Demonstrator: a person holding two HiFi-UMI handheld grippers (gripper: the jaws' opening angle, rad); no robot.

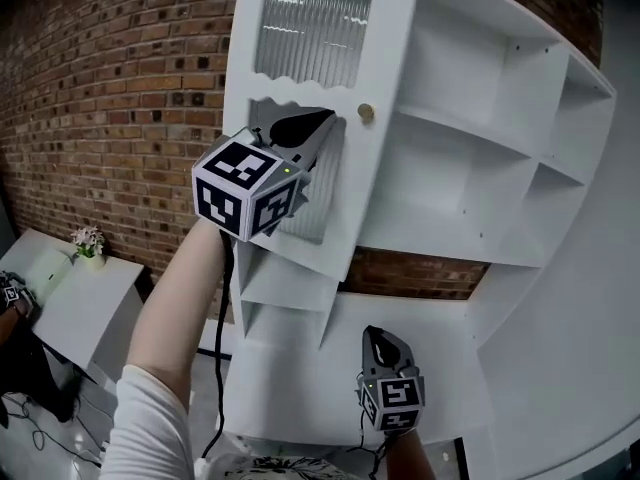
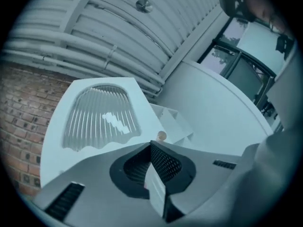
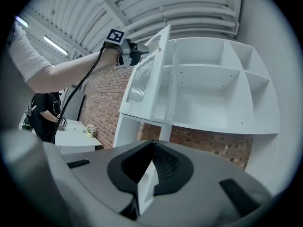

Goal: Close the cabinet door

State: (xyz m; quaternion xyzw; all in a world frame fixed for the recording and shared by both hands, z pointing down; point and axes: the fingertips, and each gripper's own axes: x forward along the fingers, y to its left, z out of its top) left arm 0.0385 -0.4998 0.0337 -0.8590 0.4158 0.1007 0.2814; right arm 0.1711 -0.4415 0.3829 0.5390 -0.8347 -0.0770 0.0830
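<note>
The white cabinet (image 1: 480, 168) has its door (image 1: 375, 38) swung out, showing bare shelves (image 3: 213, 93). The door carries a ribbed glass panel (image 1: 312, 23) and a small round knob (image 1: 366, 113). My left gripper (image 1: 322, 120) is shut with nothing in it. Its tip is at the door's outer face just left of the knob, and in the left gripper view the knob (image 2: 162, 136) sits right beyond the closed tips (image 2: 151, 146). My right gripper (image 1: 373, 334) is lower, in front of the cabinet's base, shut and empty (image 3: 152, 144), apart from the door.
A brick wall (image 1: 110, 88) runs behind the cabinet. At the lower left stands a white table (image 1: 95, 303) with a small flower pot (image 1: 88, 243), and another person (image 3: 45, 115) is beside it. A black cable (image 1: 222, 318) hangs from my left gripper.
</note>
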